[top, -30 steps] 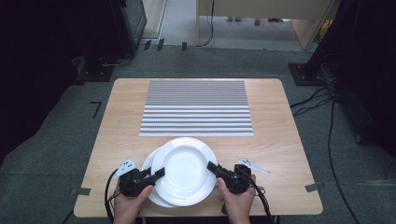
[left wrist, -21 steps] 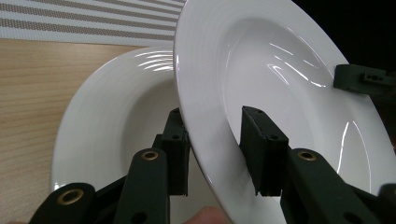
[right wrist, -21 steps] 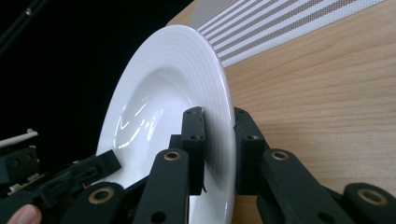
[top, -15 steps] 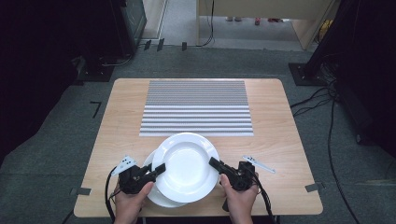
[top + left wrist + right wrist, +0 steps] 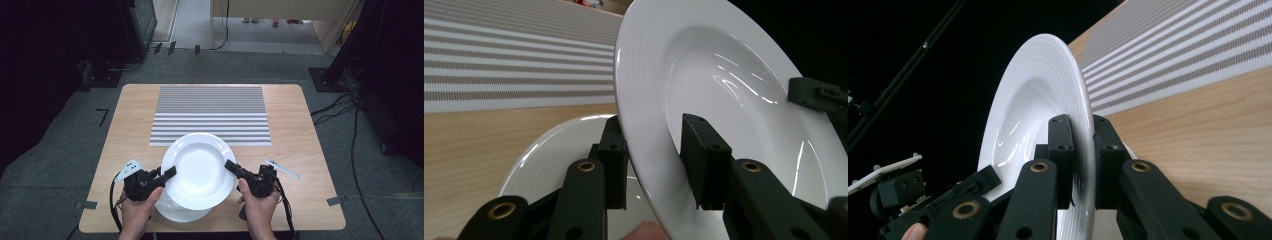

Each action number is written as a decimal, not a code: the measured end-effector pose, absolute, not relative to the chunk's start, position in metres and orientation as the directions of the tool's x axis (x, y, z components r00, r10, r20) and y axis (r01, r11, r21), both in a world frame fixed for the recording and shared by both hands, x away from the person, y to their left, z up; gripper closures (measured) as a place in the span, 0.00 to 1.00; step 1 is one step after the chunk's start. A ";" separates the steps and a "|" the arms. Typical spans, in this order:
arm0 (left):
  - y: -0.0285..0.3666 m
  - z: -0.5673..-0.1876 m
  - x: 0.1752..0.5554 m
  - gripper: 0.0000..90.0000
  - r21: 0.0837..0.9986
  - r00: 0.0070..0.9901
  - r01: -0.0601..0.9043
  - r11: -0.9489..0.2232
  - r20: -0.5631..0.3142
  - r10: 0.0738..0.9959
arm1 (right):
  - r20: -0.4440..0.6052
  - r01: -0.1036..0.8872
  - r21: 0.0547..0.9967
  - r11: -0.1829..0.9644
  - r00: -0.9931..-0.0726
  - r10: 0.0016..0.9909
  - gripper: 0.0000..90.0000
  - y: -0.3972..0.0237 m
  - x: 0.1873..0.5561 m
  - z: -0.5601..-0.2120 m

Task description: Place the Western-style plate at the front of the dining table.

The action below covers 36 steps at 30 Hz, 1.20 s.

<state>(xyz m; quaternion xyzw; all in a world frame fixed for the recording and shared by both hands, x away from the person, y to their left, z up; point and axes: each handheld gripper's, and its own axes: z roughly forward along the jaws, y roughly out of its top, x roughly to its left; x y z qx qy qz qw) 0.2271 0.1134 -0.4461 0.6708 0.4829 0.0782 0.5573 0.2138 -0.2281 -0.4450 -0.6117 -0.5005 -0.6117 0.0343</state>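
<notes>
your left gripper (image 5: 169, 173) and right gripper (image 5: 231, 166) each clamped opposite rims of the deep plate (image 5: 199, 170), held between them above the lower plate (image 5: 181, 214), striped mat (image 5: 210, 115) ahead.

White plates (image 5: 199, 170), grey-and-white striped mat (image 5: 210, 115), pale wood table (image 5: 305, 140).

two hands enter from the bottom edge of the high view, each holding a black gripper. the left hand (image 5: 134, 210) sits at lower left, its left gripper (image 5: 169, 173) angled up and to the right. the right hand (image 5: 257, 210) sits at lower centre-right, its right gripper (image 5: 230, 165) angled up and to the left. both grippers' fingers are clamped on the rim of a white plate (image 5: 200, 170).
</notes>
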 end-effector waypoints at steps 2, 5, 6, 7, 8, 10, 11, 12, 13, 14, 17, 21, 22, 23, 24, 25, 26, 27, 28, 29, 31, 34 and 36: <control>0.114 -0.439 0.229 0.73 0.831 0.522 0.548 0.094 -0.427 0.738 | 0.783 0.649 0.574 -0.499 -0.257 0.566 0.92 -0.227 0.216 -0.439; 0.114 -0.430 0.232 0.73 0.841 0.529 0.533 0.093 -0.417 0.739 | 0.788 0.642 0.576 -0.507 -0.270 0.554 0.93 -0.227 0.219 -0.432; 0.114 -0.426 0.234 0.73 0.846 0.533 0.526 0.092 -0.412 0.740 | 0.790 0.640 0.576 -0.509 -0.274 0.549 0.93 -0.228 0.221 -0.428; 0.114 -0.422 0.235 0.73 0.849 0.534 0.520 0.094 -0.410 0.740 | 0.790 0.635 0.578 -0.512 -0.280 0.545 0.93 -0.228 0.222 -0.425; 0.113 -0.418 0.237 0.73 0.852 0.537 0.516 0.091 -0.404 0.740 | 0.789 0.631 0.582 -0.513 -0.284 0.545 0.93 -0.228 0.224 -0.421; 0.113 -0.412 0.241 0.73 0.856 0.540 0.509 0.092 -0.401 0.740 | 0.785 0.621 0.591 -0.515 -0.296 0.544 0.93 -0.228 0.227 -0.415; 0.113 -0.410 0.243 0.73 0.857 0.544 0.507 0.089 -0.399 0.738 | 0.785 0.617 0.592 -0.518 -0.298 0.543 0.93 -0.228 0.229 -0.412; 0.112 -0.407 0.246 0.72 0.859 0.545 0.504 0.088 -0.396 0.739 | 0.782 0.613 0.597 -0.517 -0.302 0.545 0.93 -0.228 0.231 -0.410; 0.112 -0.404 0.249 0.72 0.861 0.549 0.502 0.085 -0.393 0.738 | 0.780 0.608 0.601 -0.518 -0.306 0.545 0.93 -0.229 0.233 -0.408; 0.112 -0.403 0.253 0.72 0.862 0.550 0.499 0.087 -0.393 0.737 | 0.782 0.606 0.600 -0.522 -0.308 0.542 0.93 -0.229 0.237 -0.406; 0.110 -0.401 0.265 0.73 0.862 0.548 0.500 0.087 -0.393 0.738 | 0.790 0.605 0.592 -0.532 -0.305 0.532 0.93 -0.230 0.247 -0.404; 0.107 -0.402 0.289 0.72 0.848 0.544 0.523 0.084 -0.408 0.734 | 0.803 0.612 0.574 -0.543 -0.290 0.522 0.94 -0.233 0.268 -0.404; 0.107 -0.403 0.295 0.72 0.846 0.543 0.527 0.084 -0.411 0.732 | 0.803 0.610 0.575 -0.545 -0.291 0.521 0.94 -0.234 0.273 -0.404; 0.106 -0.403 0.301 0.72 0.846 0.545 0.527 0.079 -0.408 0.733 | 0.796 0.606 0.584 -0.540 -0.294 0.530 0.94 -0.235 0.278 -0.405; 0.105 -0.404 0.307 0.72 0.847 0.547 0.526 0.078 -0.407 0.732 | 0.792 0.602 0.589 -0.539 -0.296 0.534 0.94 -0.235 0.283 -0.405; 0.103 -0.406 0.313 0.72 0.844 0.545 0.530 0.081 -0.412 0.731 | 0.792 0.599 0.589 -0.542 -0.294 0.535 0.94 -0.236 0.288 -0.405; 0.103 -0.407 0.317 0.72 0.842 0.544 0.533 0.081 -0.415 0.730 | 0.789 0.595 0.592 -0.543 -0.294 0.539 0.94 -0.237 0.293 -0.405; 0.101 -0.408 0.324 0.72 0.838 0.541 0.539 0.083 -0.421 0.728 | 0.788 0.593 0.594 -0.544 -0.292 0.542 0.94 -0.237 0.296 -0.406; 0.100 -0.410 0.331 0.72 0.835 0.540 0.544 0.082 -0.423 0.728 | 0.788 0.589 0.594 -0.548 -0.290 0.543 0.95 -0.238 0.301 -0.406; 0.098 -0.411 0.338 0.72 0.831 0.537 0.551 0.080 -0.426 0.728 | 0.790 0.588 0.591 -0.552 -0.285 0.543 0.95 -0.239 0.307 -0.408; 0.095 -0.412 0.350 0.72 0.827 0.535 0.558 0.066 -0.420 0.733 | 0.799 0.590 0.578 -0.564 -0.267 0.539 0.94 -0.241 0.318 -0.411; 0.093 -0.411 0.366 0.72 0.823 0.539 0.567 0.045 -0.411 0.735 | 0.811 0.597 0.559 -0.576 -0.248 0.530 0.94 -0.244 0.334 -0.417; 0.091 -0.413 0.379 0.72 0.819 0.537 0.574 0.032 -0.405 0.741 | 0.820 0.598 0.547 -0.586 -0.240 0.520 0.94 -0.245 0.342 -0.420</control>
